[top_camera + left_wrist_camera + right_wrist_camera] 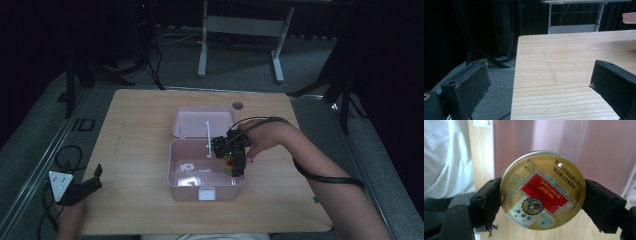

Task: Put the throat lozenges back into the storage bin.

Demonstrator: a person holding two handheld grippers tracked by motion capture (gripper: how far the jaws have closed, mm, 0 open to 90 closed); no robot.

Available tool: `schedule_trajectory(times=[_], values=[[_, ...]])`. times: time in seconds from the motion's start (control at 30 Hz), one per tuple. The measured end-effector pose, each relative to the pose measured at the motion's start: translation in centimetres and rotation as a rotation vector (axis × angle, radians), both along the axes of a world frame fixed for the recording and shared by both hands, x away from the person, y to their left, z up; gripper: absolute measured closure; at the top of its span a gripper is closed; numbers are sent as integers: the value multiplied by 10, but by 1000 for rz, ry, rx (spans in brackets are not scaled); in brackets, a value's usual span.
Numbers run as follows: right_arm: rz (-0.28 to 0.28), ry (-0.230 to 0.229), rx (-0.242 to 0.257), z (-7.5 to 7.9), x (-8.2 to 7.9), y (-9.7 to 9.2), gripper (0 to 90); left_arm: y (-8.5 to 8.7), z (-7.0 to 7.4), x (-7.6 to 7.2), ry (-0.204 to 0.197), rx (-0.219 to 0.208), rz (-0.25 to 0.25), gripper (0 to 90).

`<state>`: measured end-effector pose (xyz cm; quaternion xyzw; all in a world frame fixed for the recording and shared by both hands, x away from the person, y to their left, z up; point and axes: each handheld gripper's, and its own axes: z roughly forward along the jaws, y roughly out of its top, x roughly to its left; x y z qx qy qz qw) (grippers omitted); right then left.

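Over the right end of the open pink box point(200, 187), a round gold candy tin point(543, 190) sits clamped edge to edge between the two black jaws of the right tool point(235, 161), its red label facing the tool's camera. Gripping it across the rim keeps the flat lid free and lets the tin hang level, which suits lowering it into the box or lifting it out; which of the two is under way I cannot tell. In the high view the tin is mostly covered by the tool and the hand point(262, 137) behind it, so whether it touches the box floor is unclear. The box lid point(202, 121) lies folded back, away from the person. Well to the left of the box, near the desk point(135, 125) corner, the left tool point(539, 85) rests with its jaws spread wide and nothing between them, apparently parked out of the way. The room beyond the desk is dark and hard to read.
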<state>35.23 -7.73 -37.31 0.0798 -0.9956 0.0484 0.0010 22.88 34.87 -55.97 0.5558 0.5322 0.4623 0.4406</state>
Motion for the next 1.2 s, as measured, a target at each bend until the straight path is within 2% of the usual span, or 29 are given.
schedule_trajectory(times=[0.23,0.63,0.87,1.0,1.2], values=[[11,11,7,-20,5,6,200,0,0,0,-1,-1,-1,28],[7,48,-22,-56,11,7,200,0,0,0,1,-1,-2,28],[31,61,-24,-69,12,8,200,0,0,0,1,-1,-3,27],[50,58,-46,-80,13,9,200,0,0,0,1,0,-3,27],[64,87,-59,-91,16,11,200,0,0,0,2,-1,-4,28]])
